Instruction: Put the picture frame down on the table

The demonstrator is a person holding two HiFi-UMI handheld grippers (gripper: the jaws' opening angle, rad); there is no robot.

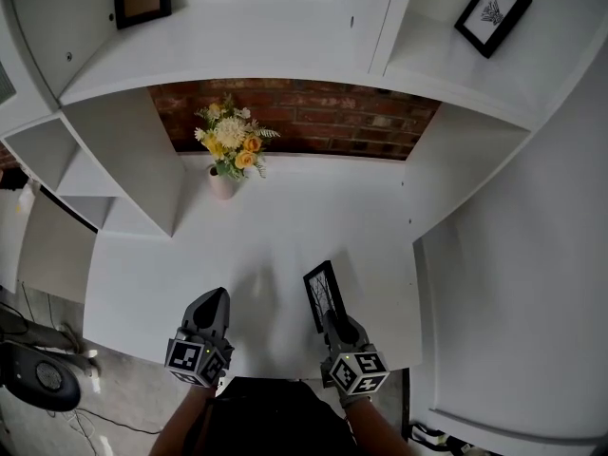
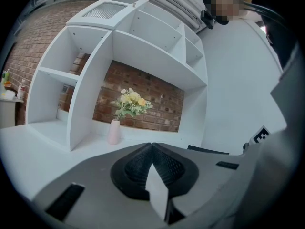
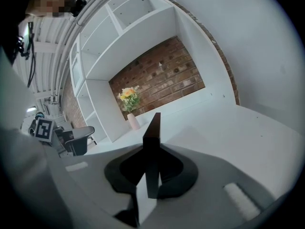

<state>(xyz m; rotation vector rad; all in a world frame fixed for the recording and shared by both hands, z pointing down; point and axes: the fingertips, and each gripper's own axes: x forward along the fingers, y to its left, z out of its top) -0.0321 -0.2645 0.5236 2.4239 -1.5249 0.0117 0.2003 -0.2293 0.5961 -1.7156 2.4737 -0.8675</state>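
Left gripper (image 1: 213, 304): lower left of centre in the head view, over the front edge of the table. In the left gripper view its jaws are clenched together with nothing between them; it has no part in the grip.

Flowers (image 1: 230, 145): a pink vase of yellow and white blooms at upper centre-left, standing at the back of the table against the brick wall (image 1: 323, 117), well apart from both grippers.

Table (image 1: 285, 221): a white top filling the middle of the head view, bare between the vase and the grippers.

Picture frame (image 1: 323, 295): lower centre-right, dark-edged and held upright on its edge above the front part of the table. No view shows whether its bottom edge touches the top.

Right gripper (image 1: 332, 319): just below the frame, its jaws grasping the frame's near edge; the right gripper view shows the frame edge-on between them.

Step in hand: probably bringing the frame to its spot, not yet released.

Next move: likely lower it until it rests steadily on the table, then part the right jaws and draw back without tipping it.
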